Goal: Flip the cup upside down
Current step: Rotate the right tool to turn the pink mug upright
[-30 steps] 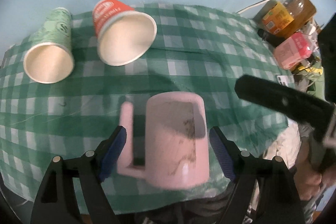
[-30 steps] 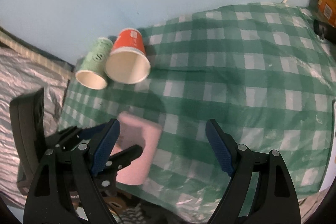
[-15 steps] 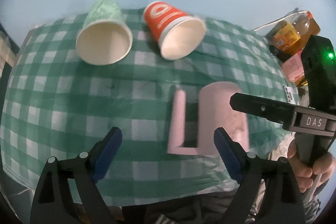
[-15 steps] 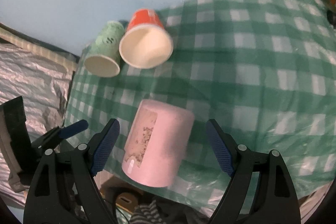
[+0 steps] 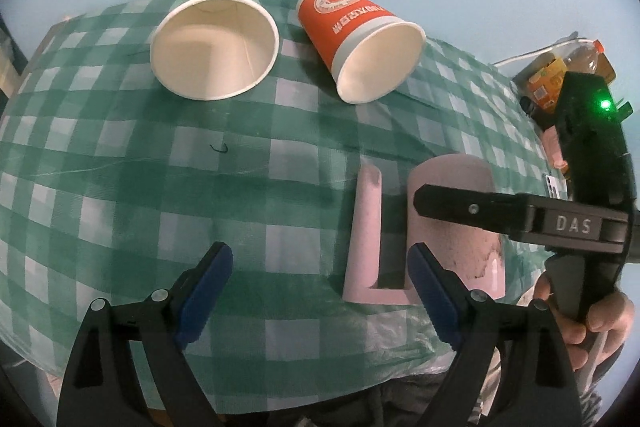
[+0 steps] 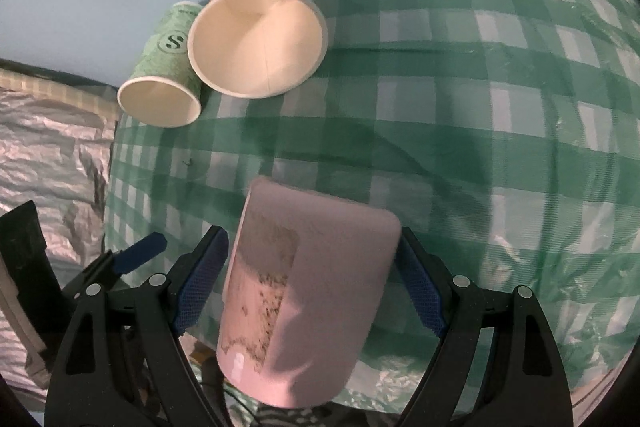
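A pink mug (image 6: 304, 303) with a handle (image 5: 366, 227) lies on its side near the front edge of the green checked tablecloth (image 5: 120, 187). My right gripper (image 6: 310, 281) is open with its blue pads on either side of the mug body; whether the pads touch it is unclear. One right finger (image 5: 472, 209) crosses in front of the mug in the left wrist view. My left gripper (image 5: 320, 287) is open and empty, just left of the mug handle.
A green paper cup (image 5: 214, 43) and a red paper cup (image 5: 360, 43) lie on their sides at the back, mouths toward me. Bottles and a pink box (image 5: 556, 79) stand at the far right. Crinkled silver sheet (image 6: 48, 163) lies left of the table.
My left gripper has pulled off the mug and shifted left. My right gripper has moved in, so the mug now sits between its pads.
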### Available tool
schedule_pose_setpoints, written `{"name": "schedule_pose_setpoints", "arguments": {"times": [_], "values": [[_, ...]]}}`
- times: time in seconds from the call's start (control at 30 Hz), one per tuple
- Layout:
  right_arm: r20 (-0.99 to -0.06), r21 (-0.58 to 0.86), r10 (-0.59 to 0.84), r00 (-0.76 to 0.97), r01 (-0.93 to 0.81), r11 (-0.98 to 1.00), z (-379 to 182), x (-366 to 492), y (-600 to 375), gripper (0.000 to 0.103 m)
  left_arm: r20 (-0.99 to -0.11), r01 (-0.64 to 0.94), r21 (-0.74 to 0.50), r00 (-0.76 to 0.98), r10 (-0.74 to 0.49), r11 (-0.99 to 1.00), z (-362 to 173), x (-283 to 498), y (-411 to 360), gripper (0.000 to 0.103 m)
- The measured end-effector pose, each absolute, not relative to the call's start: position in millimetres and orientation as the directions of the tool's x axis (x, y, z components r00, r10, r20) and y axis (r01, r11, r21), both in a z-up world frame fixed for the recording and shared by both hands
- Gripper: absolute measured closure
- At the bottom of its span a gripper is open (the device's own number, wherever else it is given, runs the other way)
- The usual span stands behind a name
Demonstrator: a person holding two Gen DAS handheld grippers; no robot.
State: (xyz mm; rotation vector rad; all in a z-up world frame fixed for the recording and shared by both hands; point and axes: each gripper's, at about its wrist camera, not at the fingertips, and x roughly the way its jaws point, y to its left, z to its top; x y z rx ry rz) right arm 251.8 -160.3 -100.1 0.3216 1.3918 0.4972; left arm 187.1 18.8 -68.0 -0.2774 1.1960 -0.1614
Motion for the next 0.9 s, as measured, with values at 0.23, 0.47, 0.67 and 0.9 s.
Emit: {"name": "schedule_pose_setpoints", "arguments": {"times": [0.23,0.47,0.67,0.9], "values": [[-0.856,0.494,0.508,0.097,-0.139,0.858,-102,254,-160,0.019,-0.892,-0.02,-0.307,0.355,-0.281,0.951,-71,187,24,0.013],[-0.854,0.493,0.511,0.099,-0.16,0.855,-102,255,-158,0.025,-0.891,-0.027,-0.314,0.354,-0.284,0.949,-74,190,23,0.013],[-0.835,0.514,0.539,0.111,-0.195,0.836,-100,252,-156,0.029,-0.883,-0.025,-0.321,0.37,-0.289,0.947,-71,188,24,0.013],[-0.801,0.492,0.562,0.208,-0.308,0.815,-78,232,-159,0.03,-0.848,-0.033,-0.358,0.43,-0.31,0.933,-63,178,30,0.013]]}}
